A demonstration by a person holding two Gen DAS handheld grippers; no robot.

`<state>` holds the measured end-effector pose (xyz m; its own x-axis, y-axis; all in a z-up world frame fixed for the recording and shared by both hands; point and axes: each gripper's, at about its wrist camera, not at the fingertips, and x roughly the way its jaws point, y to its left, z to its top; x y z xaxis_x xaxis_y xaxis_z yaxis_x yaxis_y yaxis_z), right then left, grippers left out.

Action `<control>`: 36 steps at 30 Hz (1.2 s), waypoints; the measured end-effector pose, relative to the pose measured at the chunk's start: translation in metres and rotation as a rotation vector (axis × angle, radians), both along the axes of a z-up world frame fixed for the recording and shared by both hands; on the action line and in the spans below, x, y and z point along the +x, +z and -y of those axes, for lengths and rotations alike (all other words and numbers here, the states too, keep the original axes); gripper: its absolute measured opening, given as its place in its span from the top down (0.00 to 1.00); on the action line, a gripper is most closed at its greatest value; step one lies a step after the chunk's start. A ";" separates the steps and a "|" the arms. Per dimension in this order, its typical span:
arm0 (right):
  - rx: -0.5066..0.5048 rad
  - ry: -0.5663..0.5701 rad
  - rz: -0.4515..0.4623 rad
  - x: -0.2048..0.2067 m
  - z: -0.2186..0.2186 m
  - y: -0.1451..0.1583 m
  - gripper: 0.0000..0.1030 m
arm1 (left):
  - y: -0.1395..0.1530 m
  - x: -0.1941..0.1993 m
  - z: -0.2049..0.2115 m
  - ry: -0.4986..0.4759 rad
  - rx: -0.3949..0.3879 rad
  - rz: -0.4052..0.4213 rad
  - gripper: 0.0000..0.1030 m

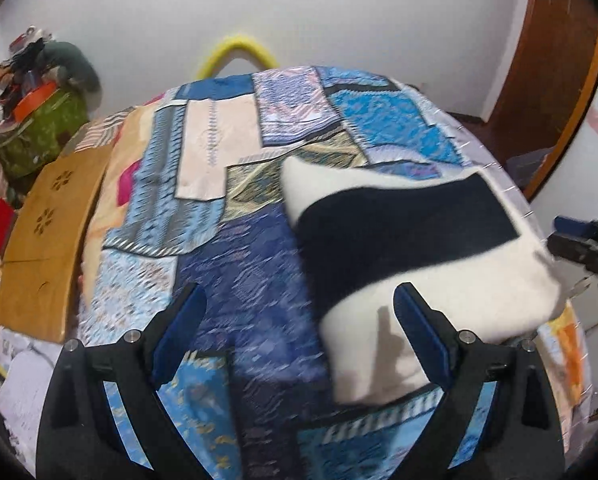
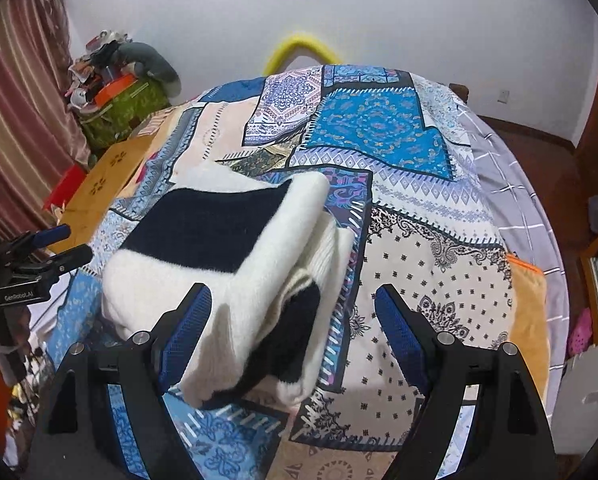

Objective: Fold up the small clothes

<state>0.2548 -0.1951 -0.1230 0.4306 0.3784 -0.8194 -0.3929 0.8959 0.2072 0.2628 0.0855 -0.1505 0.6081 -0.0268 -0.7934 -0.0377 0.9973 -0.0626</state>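
Sweater (image 2: 235, 276) folded on quilt (image 2: 419, 264) | underside hidden | left view blurred

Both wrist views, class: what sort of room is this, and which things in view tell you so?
Most likely a bedroom in a home. A bed with a patchwork bedspread fills both views, a folded black-and-white sweater lies on it, and striped curtains hang beside a pile of belongings along the wall.
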 end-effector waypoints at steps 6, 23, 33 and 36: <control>0.011 -0.002 -0.046 0.007 -0.002 -0.014 0.21 | -0.010 0.027 0.014 -0.039 -0.066 -0.044 0.08; 0.271 -0.051 -0.379 0.042 0.006 -0.079 0.14 | -0.068 0.070 -0.006 0.027 -0.461 -0.258 0.07; 0.395 -0.066 -0.458 0.044 0.010 -0.096 0.11 | -0.082 0.079 -0.004 0.043 -0.565 -0.296 0.07; 0.405 -0.057 -0.445 0.042 0.010 -0.094 0.17 | -0.083 0.080 -0.007 0.048 -0.597 -0.296 0.07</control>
<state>0.2967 -0.2049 -0.2167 0.1079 0.6842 -0.7212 -0.1438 0.7286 0.6697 0.3423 0.0926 -0.2339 0.3787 -0.4913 -0.7843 -0.1814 0.7916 -0.5835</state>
